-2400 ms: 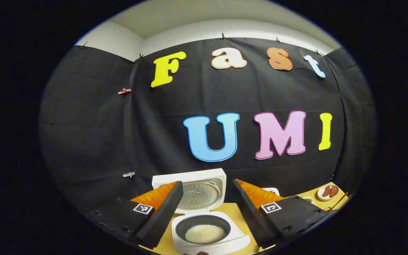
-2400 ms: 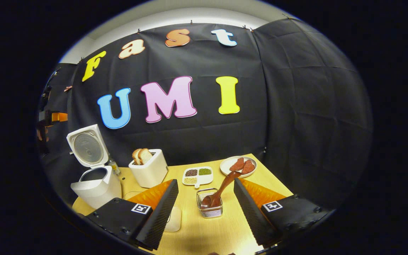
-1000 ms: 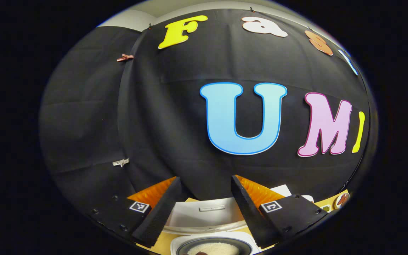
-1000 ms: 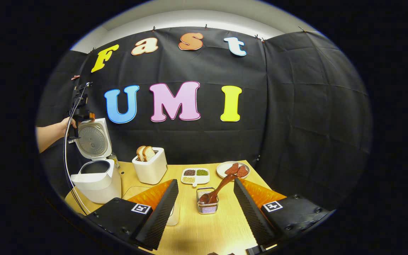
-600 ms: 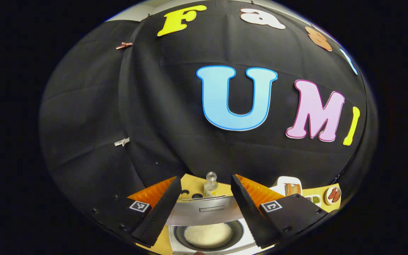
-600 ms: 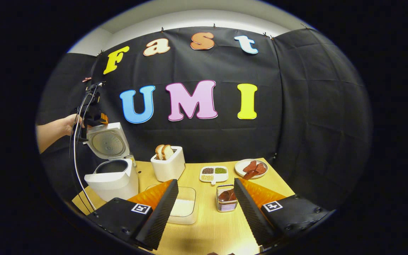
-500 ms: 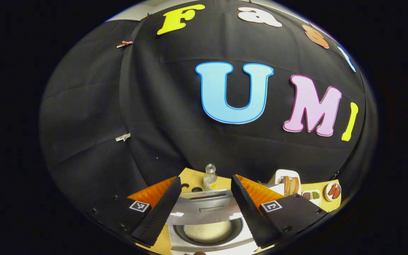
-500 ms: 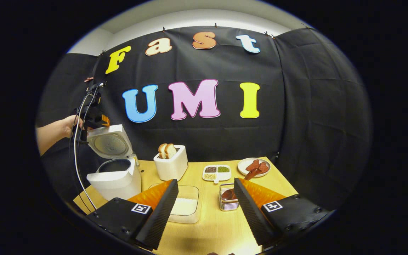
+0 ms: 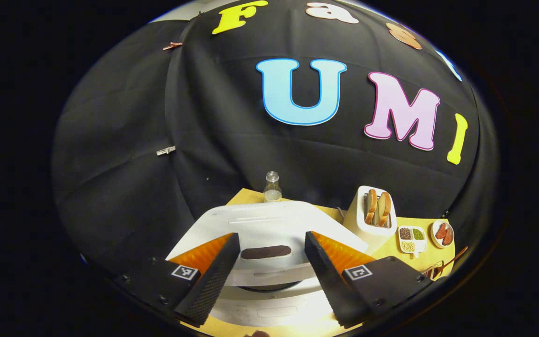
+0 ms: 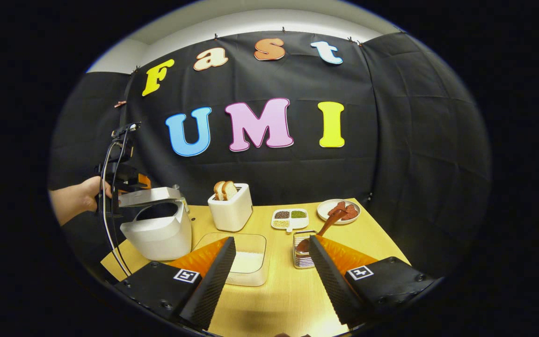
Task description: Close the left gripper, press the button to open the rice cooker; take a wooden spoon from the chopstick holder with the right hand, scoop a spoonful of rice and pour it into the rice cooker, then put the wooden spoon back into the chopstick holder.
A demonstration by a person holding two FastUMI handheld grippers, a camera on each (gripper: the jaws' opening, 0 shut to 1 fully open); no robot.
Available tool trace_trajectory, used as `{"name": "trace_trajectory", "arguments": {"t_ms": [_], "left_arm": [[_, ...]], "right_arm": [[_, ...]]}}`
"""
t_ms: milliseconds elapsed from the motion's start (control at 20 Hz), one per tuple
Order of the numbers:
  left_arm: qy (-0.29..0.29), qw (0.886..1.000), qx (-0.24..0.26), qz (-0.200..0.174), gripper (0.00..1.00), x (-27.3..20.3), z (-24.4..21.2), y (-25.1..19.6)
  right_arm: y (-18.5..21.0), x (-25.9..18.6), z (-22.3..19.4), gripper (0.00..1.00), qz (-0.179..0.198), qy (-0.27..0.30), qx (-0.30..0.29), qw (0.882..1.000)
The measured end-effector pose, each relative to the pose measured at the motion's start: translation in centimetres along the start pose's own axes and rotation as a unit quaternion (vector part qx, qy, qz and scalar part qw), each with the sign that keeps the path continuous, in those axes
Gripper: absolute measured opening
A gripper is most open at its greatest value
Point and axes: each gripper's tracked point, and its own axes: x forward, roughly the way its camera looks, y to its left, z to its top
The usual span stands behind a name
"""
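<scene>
White cooker lid [image 9: 269, 224], low centre, hangs nearly shut under the parted left hand-held gripper [image 9: 269, 245]; a careless push could trap fingertips [image 9: 215, 271].

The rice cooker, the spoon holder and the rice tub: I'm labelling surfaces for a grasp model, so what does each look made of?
Rice cooker: likely moulded plastic, smooth matte white shell; the lid's underside looks grey and metallic.
Spoon holder: seemingly metal wire, thin shiny bars with gaps.
Rice tub: probably clear plastic, since the white rice shows through its walls.
</scene>
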Motion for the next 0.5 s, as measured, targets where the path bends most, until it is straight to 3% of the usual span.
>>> {"name": "trace_trajectory", "arguments": {"t_ms": [500], "left_arm": [[0.034,0.999,0.023,-0.002,1.00,1.2,-8.1,-0.7]], "right_arm": [[-2.0,-0.4,-0.5,0.99,-0.018,-0.001,-0.011,1.000]]}}
